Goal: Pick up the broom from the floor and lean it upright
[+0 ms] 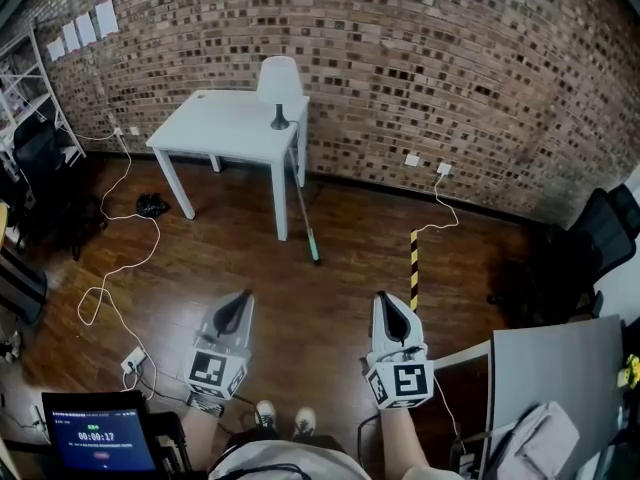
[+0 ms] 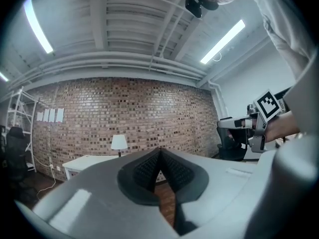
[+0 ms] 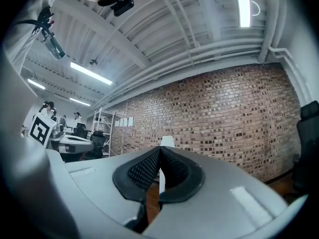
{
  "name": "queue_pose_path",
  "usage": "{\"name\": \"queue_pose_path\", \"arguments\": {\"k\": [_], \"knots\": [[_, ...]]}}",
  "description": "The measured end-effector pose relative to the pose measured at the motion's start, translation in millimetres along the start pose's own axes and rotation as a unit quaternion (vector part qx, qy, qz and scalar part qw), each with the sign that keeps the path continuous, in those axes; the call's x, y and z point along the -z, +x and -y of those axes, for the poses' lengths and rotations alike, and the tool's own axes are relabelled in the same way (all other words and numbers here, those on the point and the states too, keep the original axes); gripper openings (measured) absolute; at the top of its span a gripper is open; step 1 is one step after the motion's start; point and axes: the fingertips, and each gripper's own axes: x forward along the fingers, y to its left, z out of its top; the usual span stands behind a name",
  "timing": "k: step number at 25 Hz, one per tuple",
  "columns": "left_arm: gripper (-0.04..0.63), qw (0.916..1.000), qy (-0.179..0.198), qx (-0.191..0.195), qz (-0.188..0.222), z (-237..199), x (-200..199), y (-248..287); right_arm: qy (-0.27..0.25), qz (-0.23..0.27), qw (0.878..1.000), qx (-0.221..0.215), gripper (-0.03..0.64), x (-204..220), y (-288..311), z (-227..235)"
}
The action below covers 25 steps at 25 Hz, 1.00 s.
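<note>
Both grippers closed and empty; broom leans on the white table, well ahead of them.

Head view: broom [image 1: 303,206] stands tilted, handle against the table [image 1: 215,128] edge beside the lamp [image 1: 279,88], greenish head on the wood floor [image 1: 330,288]. Left gripper [image 1: 244,298] and right gripper [image 1: 384,300] sit low in frame, well apart from it, with a black-yellow strip [image 1: 413,268] near the right one. Left gripper view: jaws pressed together, nothing between them. Lamp and table small beyond, right gripper at the right edge, broom not made out. Right gripper view: jaws together, bare. Lamp shade just above them, table mostly cut off by the jaws, broom not made out.
</note>
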Motion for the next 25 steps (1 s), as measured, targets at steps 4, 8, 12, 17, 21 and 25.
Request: {"name": "queue_pose_path", "arguments": {"k": [4, 8, 12, 17, 21, 25], "knots": [[0.0, 1.0, 0.005, -0.001, 0.004, -6, -5, -7, -0.006, -0.004, 1.0, 0.002, 0.012, -5, -2, -8], [0.0, 0.9999, 0.005, -0.006, 0.011, -13, -9, -12, -0.003, -0.011, 1.0, 0.009, 0.012, -2, -3, -13], [0.0, 0.9999, 0.005, -0.008, 0.014, -19, -9, -13, -0.002, -0.015, 1.0, 0.011, 0.012, -2, 2, -16], [0.0, 0.9998, 0.005, -0.014, 0.01, -26, -1, -10, 0.001, -0.015, 1.0, 0.011, 0.011, 9, 11, -16], [0.0, 0.9998, 0.008, -0.013, 0.012, -37, -7, -14, -0.002, -0.016, 1.0, 0.012, 0.011, -1, 17, -25], [0.0, 0.9999, 0.008, -0.013, 0.007, -43, -8, -1, -0.004, -0.015, 1.0, 0.01, 0.011, -6, 31, -20]]}}
